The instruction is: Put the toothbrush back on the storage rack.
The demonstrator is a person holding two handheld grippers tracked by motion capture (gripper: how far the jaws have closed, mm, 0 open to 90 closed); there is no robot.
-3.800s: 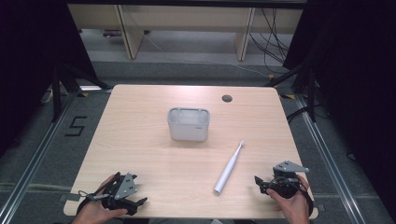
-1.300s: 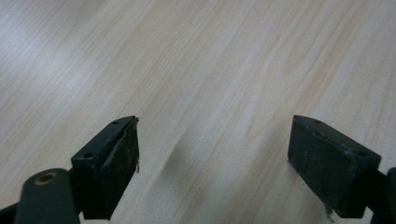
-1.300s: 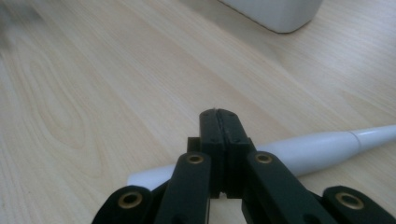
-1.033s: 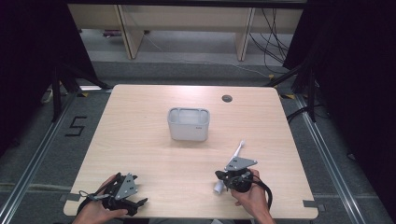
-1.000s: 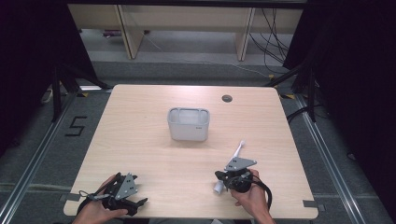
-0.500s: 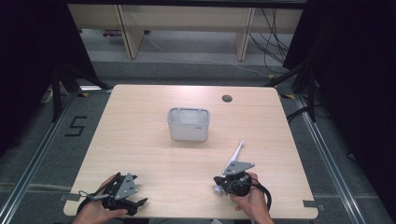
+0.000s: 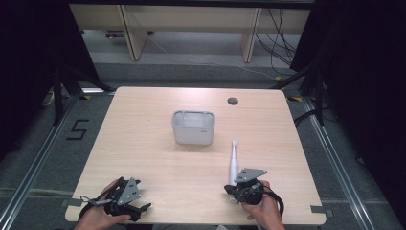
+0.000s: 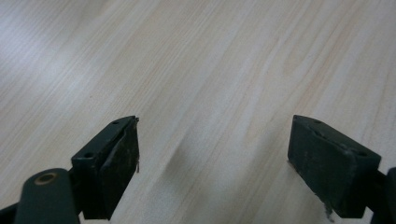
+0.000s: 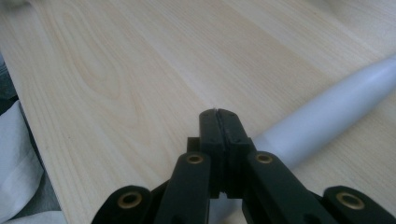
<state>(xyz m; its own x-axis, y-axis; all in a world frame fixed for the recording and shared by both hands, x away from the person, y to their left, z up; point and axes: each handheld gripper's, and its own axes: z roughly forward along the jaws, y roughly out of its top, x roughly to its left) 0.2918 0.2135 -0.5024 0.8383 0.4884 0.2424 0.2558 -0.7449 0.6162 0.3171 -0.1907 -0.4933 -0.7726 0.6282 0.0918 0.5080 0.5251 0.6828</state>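
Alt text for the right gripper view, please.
The right gripper, jaws shut together, sits low over a wooden table. A white electric toothbrush lies beside and partly under the jaws, running off to the upper right.

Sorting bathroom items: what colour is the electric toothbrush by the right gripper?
White electric toothbrush, clearest in the high view.

Legible markings, one entry:

1. Numeral "5" (image 7: 78, 130), laid out in black tape strips on the grey floor beside the left edge of the light wooden table (image 7: 143, 158); it lies well ahead of the black two-jaw left gripper (image 7: 125, 199) and off to that gripper's left.

Unread: a small dark mark (image 7: 204, 129) on the front wall of the grey rectangular plastic container (image 7: 193, 127), well ahead of both grippers; too small to make out.
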